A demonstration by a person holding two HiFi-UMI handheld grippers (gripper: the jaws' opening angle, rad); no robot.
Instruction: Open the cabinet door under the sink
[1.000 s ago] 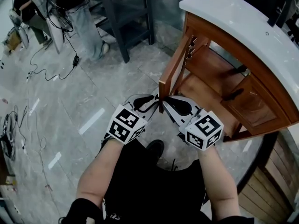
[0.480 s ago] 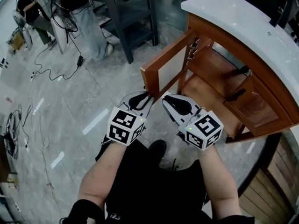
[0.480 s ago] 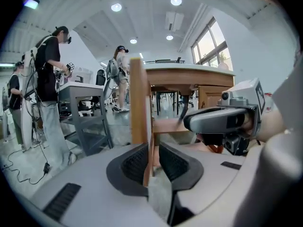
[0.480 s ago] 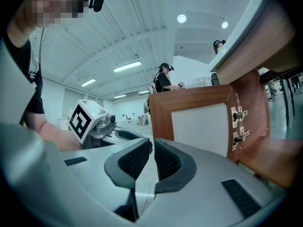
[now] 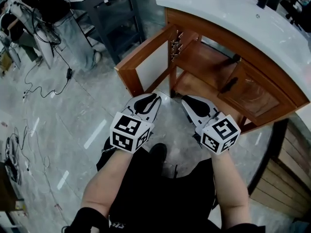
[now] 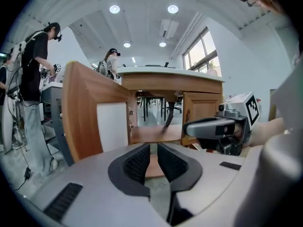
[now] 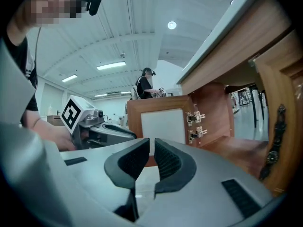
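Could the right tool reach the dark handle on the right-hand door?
Probably yes. The handle sits on the outer face of that door, just beyond the right tool, and nothing stands between them; the tool's jaws hold nothing.

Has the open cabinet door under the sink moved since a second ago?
Yes. The cabinet door has swung wider open, its free edge now farther left of the cabinet's front post.

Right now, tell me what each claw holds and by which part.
Nothing is held. The left claw, whose jaws have just been closing, and the right claw are both empty, clear of the open brown wooden cabinet door.
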